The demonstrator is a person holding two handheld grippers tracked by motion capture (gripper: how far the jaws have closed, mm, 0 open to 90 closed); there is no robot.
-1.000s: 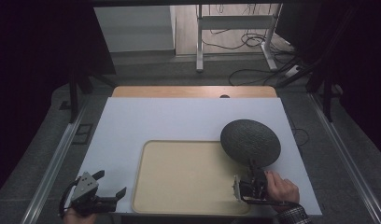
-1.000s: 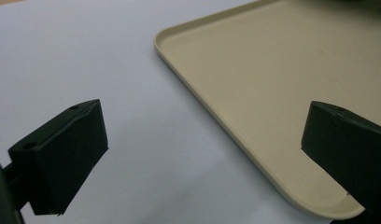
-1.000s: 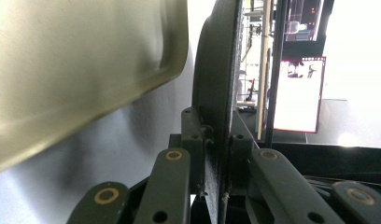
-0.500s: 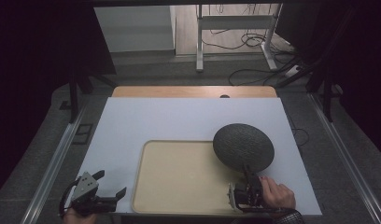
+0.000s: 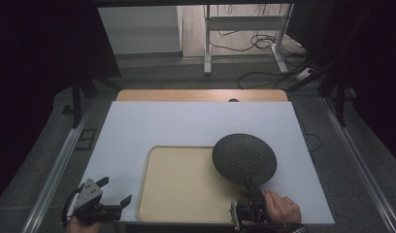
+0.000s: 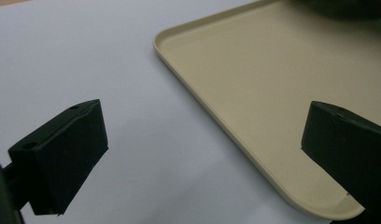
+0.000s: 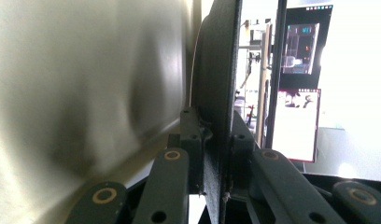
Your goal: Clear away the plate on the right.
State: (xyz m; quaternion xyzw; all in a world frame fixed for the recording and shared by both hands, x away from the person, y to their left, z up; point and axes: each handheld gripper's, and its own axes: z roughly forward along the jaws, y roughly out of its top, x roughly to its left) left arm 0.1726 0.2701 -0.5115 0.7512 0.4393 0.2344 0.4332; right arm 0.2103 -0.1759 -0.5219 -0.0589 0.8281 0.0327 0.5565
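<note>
Right gripper [image 5: 248,193] pinches near rim of dark round plate [image 5: 244,158], held above beige tray's [image 5: 181,189] right edge; left gripper [image 5: 116,191] spread, idle near-left.

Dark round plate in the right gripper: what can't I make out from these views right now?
- High view: whether the dark round plate touches the beige tray or hangs above it; the angle hides any gap.
- Right gripper view: the plate's face, seen edge-on.
- Left gripper view: the plate, cut off by the top edge.
</note>
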